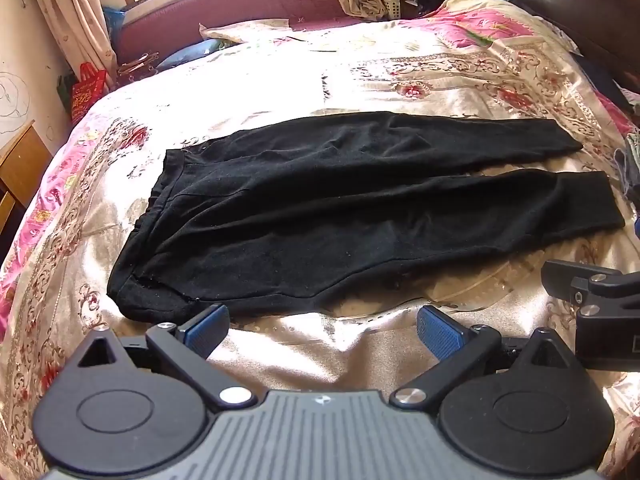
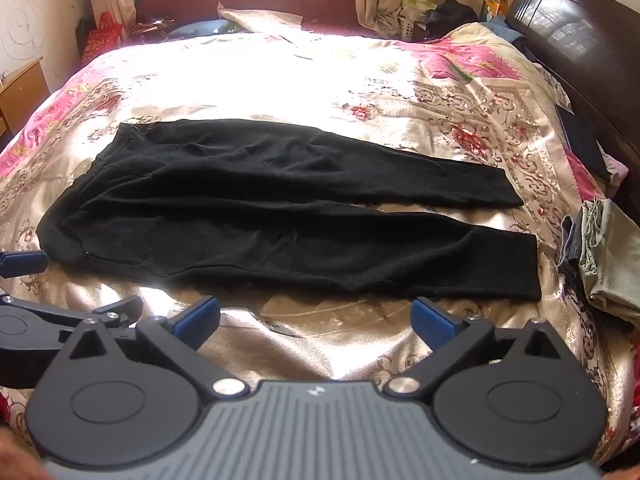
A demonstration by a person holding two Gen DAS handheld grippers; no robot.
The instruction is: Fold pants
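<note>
Black pants (image 1: 320,208) lie flat on the floral bedspread (image 1: 360,76), waistband to the left and both legs spread to the right; they also show in the right wrist view (image 2: 280,216). My left gripper (image 1: 322,330) is open and empty, just in front of the pants' near edge by the waistband. My right gripper (image 2: 314,322) is open and empty, just in front of the near leg. Each gripper shows at the edge of the other's view: the right one in the left wrist view (image 1: 592,300), the left one in the right wrist view (image 2: 24,264).
A pile of folded grey-green clothes (image 2: 604,264) sits at the bed's right edge. A dark headboard (image 2: 576,28) stands at the right. A maroon sofa (image 1: 224,12) runs behind the bed. A wooden cabinet (image 1: 20,160) and a red bag (image 1: 86,88) are at the left.
</note>
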